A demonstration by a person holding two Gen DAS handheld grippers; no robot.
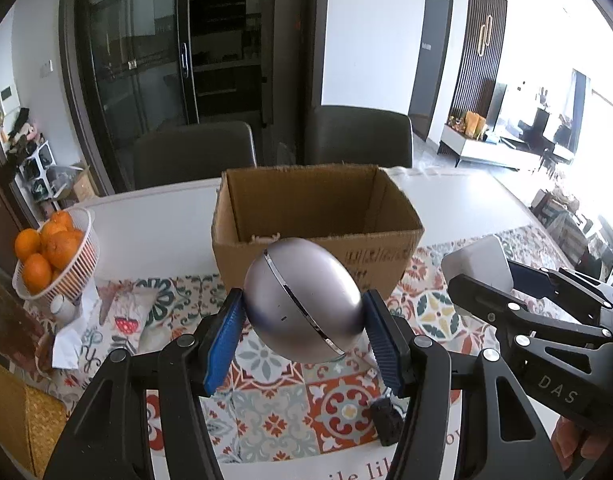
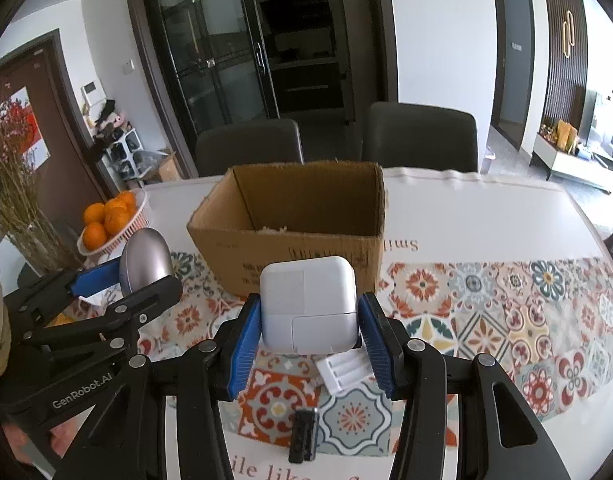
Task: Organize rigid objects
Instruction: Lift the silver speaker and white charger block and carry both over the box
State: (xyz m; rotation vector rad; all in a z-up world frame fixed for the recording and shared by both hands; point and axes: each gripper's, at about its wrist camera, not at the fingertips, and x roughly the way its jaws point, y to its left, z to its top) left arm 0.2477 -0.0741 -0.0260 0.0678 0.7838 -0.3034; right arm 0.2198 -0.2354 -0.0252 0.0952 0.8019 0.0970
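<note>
My left gripper has its jaws closed on the smooth silver egg-shaped object and my right gripper on the white charger, both held above the surface near the cardboard box, so the rounded egg may slip out if I tilt.

The left claw clamps a silver egg-shaped gadget before an open cardboard box.

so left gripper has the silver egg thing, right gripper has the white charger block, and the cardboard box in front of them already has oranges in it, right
Not quite: the oranges sit in a white basket left of the cardboard box, as the right wrist view shows. The rest holds: the left gripper grips the silver egg-shaped object, the right gripper the white charger block.
</note>
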